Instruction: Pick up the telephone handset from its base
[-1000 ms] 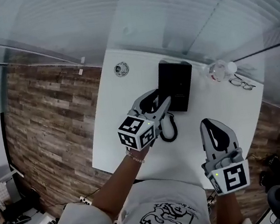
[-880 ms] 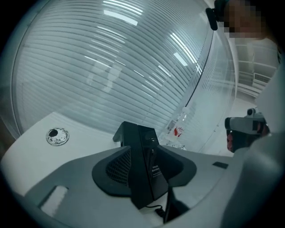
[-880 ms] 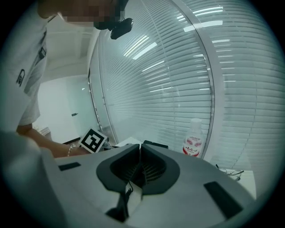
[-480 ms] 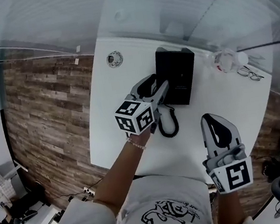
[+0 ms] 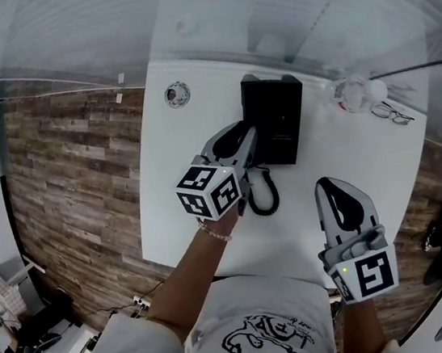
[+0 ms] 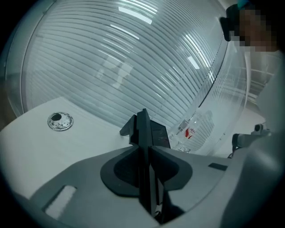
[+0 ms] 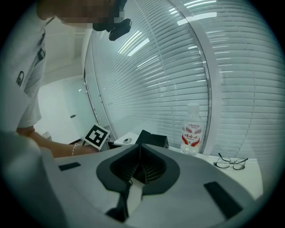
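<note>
The black telephone base [image 5: 276,119] stands on the white table [image 5: 181,185], and its coiled cord [image 5: 261,194] trails toward me. My left gripper [image 5: 241,136] is at the base's left side. Its jaws have just been closing, and in the left gripper view they press from both sides on the thin black edge of the handset [image 6: 143,127]. In the head view the gripper hides most of the handset. My right gripper [image 5: 340,196] hovers near the table's front right with its jaws together and nothing between them; the right gripper view shows the base [image 7: 151,137] beyond its tips.
A clear water bottle [image 5: 352,94] with a red label and a pair of glasses [image 5: 387,111] lie at the table's back right, by the window blinds. A round metal grommet [image 5: 176,95] sits at the back left. Wood floor lies beyond the table's left edge.
The left gripper has come down at the base's left side, and its jaws, spread before, now close on the handset. The right gripper has sunk slightly.
</note>
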`<state>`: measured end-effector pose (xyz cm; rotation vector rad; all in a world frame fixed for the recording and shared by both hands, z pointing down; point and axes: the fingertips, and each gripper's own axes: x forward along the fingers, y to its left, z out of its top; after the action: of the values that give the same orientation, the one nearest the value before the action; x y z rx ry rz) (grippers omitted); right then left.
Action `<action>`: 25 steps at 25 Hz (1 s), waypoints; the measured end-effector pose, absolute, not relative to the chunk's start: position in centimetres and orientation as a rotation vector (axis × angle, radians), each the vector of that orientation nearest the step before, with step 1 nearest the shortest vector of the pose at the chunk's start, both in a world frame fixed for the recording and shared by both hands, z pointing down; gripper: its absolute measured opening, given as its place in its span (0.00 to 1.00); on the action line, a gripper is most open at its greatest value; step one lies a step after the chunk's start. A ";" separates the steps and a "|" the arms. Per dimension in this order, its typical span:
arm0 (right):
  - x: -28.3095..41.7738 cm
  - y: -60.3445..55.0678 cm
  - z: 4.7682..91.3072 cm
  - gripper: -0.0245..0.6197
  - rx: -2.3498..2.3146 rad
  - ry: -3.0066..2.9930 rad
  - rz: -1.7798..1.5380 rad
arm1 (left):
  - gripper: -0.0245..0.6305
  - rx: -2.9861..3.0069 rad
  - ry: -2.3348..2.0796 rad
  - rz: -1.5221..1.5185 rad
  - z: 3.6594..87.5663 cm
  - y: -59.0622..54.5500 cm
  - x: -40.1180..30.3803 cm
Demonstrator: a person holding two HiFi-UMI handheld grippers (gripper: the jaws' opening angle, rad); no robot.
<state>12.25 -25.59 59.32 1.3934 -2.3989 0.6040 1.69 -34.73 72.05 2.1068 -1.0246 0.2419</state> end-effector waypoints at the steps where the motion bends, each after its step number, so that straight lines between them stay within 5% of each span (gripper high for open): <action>1: 12.2 -25.5 59.2 0.05 1.394 -2.402 0.602 | 0.15 2.104 -1.027 0.239 71.8 -34.7 1.6; 25: 12.6 -21.4 47.1 0.05 1.486 -2.486 0.348 | 0.14 2.302 -1.026 -0.023 52.0 -27.3 -0.8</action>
<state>12.63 -21.41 47.07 1.4859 -2.4860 0.3479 -0.79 -27.28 51.97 2.3024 -1.0256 -0.0234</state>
